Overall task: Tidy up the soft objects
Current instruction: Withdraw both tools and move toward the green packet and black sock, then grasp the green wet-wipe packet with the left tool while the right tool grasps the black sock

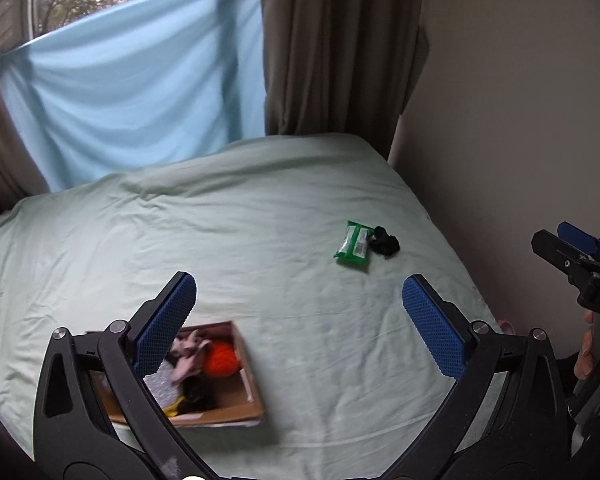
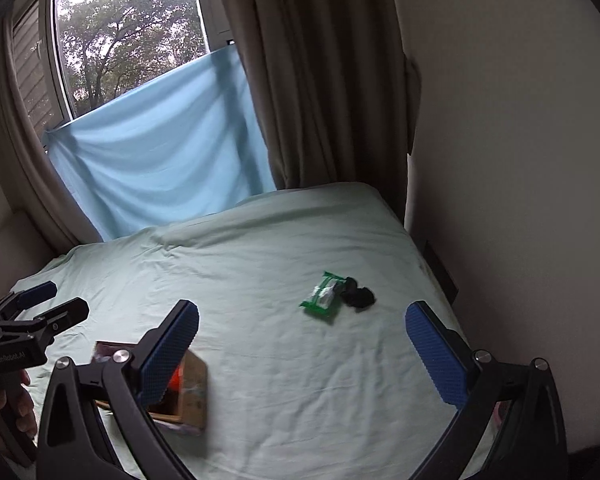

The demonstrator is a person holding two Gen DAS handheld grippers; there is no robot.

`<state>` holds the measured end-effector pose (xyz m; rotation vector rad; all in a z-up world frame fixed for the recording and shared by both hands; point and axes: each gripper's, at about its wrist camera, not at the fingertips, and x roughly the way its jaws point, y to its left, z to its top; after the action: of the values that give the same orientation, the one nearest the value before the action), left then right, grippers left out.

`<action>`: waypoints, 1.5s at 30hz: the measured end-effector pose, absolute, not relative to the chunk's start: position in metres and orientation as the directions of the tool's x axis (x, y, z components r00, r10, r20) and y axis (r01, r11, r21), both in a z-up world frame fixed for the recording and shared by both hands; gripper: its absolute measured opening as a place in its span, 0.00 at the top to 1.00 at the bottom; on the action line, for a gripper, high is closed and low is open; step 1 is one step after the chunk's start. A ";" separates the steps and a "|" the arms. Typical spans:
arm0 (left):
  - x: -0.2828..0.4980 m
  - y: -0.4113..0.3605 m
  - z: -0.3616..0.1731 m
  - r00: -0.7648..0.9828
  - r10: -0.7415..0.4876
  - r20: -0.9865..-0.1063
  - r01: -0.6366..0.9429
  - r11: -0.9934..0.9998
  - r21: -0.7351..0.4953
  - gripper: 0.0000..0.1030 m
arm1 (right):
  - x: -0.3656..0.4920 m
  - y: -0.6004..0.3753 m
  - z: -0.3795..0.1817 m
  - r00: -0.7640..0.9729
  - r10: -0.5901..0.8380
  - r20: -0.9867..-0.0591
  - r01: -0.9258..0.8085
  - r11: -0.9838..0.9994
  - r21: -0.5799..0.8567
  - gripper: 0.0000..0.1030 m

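Here, left gripper (image 1: 299, 312) and right gripper (image 2: 302, 340) above bed (image 1: 260, 208) (fingers apart, empty).

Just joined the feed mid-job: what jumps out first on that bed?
A cardboard box sits near the front left of the pale green bed, already holding an orange ball and pinkish soft items. Farther back on the right, a green packet lies touching a small black bundle. Both the left gripper and right gripper hover open and empty.
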<state>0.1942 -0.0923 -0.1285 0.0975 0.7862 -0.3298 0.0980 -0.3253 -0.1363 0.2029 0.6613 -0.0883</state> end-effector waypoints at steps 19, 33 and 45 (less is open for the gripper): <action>0.398 -0.276 -0.351 0.491 -0.294 -0.820 0.459 0.887 -0.043 0.00 | 0.264 -0.446 -0.337 0.725 0.087 -0.683 -0.032 0.995 0.092 0.00; 0.493 -0.324 -0.485 0.323 -0.294 -0.900 0.546 0.834 -0.076 0.01 | 0.342 -0.448 -0.450 0.665 0.145 -0.732 -0.157 0.986 0.053 0.09; 0.510 -0.347 -0.531 0.261 -0.302 -0.917 0.656 0.753 -0.061 0.20 | 0.361 -0.431 -0.492 0.617 0.136 -0.775 -0.238 0.971 -0.018 0.42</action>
<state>0.5098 -0.3468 -0.5312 0.3657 1.1332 -0.6674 0.3609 -0.4306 -0.4919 -0.1234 0.8807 0.2160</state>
